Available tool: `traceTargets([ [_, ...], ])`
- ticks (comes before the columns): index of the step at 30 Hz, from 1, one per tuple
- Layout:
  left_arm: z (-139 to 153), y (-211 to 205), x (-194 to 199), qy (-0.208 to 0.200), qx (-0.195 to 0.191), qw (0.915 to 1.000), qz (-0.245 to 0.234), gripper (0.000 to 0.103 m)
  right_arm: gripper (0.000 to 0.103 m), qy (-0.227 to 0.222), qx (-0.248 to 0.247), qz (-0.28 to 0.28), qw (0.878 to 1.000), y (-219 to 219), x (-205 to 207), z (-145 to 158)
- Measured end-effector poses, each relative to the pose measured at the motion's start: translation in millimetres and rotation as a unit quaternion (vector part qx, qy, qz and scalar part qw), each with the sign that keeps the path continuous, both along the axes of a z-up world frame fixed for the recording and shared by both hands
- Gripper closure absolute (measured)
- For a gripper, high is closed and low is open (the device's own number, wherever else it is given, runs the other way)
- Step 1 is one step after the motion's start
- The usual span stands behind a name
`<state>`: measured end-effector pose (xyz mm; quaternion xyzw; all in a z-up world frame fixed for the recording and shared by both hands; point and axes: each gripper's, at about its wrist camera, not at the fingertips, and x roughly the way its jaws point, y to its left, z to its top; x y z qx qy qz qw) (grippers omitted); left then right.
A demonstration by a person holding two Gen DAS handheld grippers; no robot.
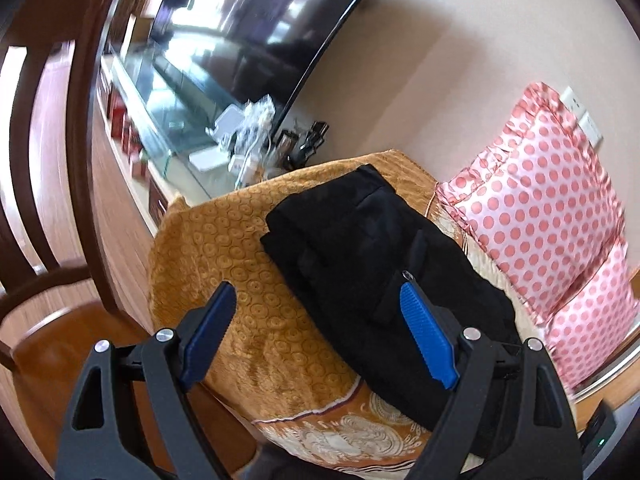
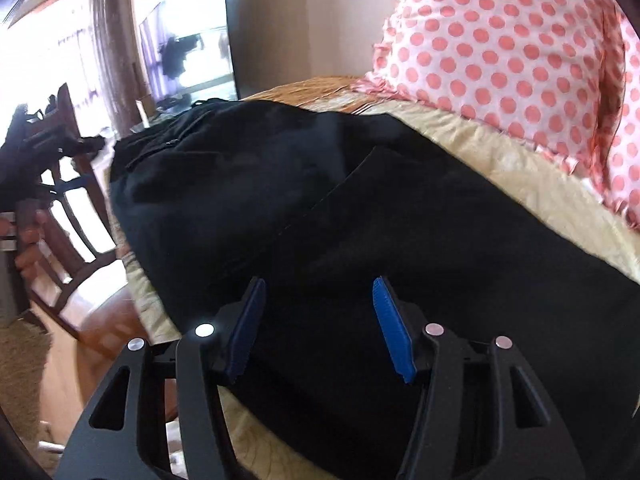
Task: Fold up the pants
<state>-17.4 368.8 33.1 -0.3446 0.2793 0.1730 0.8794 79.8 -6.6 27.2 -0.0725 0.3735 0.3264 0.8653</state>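
Black pants (image 1: 360,252) lie folded in a long bundle on an orange patterned bedspread (image 1: 224,248). My left gripper (image 1: 316,300) is open and empty above the pants' near left edge, its right pad over the black cloth. In the right wrist view the pants (image 2: 360,208) fill the middle. My right gripper (image 2: 318,296) is open and empty, hovering close over the cloth. The left gripper (image 2: 36,136) also shows at the far left of the right wrist view.
A pink polka-dot pillow (image 1: 548,208) lies to the right of the pants, also in the right wrist view (image 2: 512,52). A glass TV stand (image 1: 168,112) with clutter and a large TV (image 1: 260,20) stand beyond the bed. Wooden chairs (image 1: 44,160) stand at the left.
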Motion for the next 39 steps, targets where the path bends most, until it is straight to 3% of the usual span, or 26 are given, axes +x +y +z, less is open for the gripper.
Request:
traceTargets([
  [5, -5.6, 16.7, 12.7, -0.010, -0.056, 0.9983, -0.010, 0.021, 0.043, 0.019, 0.069, 0.028, 0.997, -6.7, 1.3, 10.6],
  [9, -9.3, 24.1, 24.2, -0.002, -0.080, 0.9966, -0.018, 0.021, 0.017, 0.048, 0.104, 0.103, 0.988, 13.2, -8.1, 19.9],
  [10, -10.9, 25.6, 26.2, -0.003, -0.090, 0.9957, -0.020, 0.021, 0.014, 0.051, 0.110, 0.117, 0.986, 17.5, -12.8, 22.7],
  [15, -13.4, 24.1, 35.0, -0.003, -0.106, 0.9939, -0.029, 0.021, 0.014, 0.038, 0.105, 0.163, 0.980, 36.1, -31.2, 25.3],
  [24, -13.5, 24.8, 50.7, 0.009, -0.100, 0.9944, -0.033, 0.021, 0.014, 0.057, 0.106, 0.144, 0.982, 26.5, -30.7, 14.7],
  [25, -13.4, 24.2, 51.8, 0.012, -0.101, 0.9944, -0.031, 0.023, 0.014, 0.057, 0.107, 0.143, 0.982, 25.1, -30.7, 14.7],
  [29, -12.1, 22.9, 52.1, 0.035, -0.086, 0.9955, -0.015, 0.056, 0.014, 0.055, 0.111, 0.143, 0.982, 23.3, -33.2, 15.1],
  [32, -13.8, 25.1, 49.7, 0.049, -0.076, 0.9959, -0.004, 0.073, 0.014, 0.031, 0.089, 0.146, 0.985, 28.1, -40.7, 14.9],
  [39, -12.1, 19.1, 52.5, 0.066, -0.049, 0.9966, 0.006, 0.073, 0.014, 0.010, 0.069, 0.147, 0.987, 29.0, -49.1, 13.1],
])
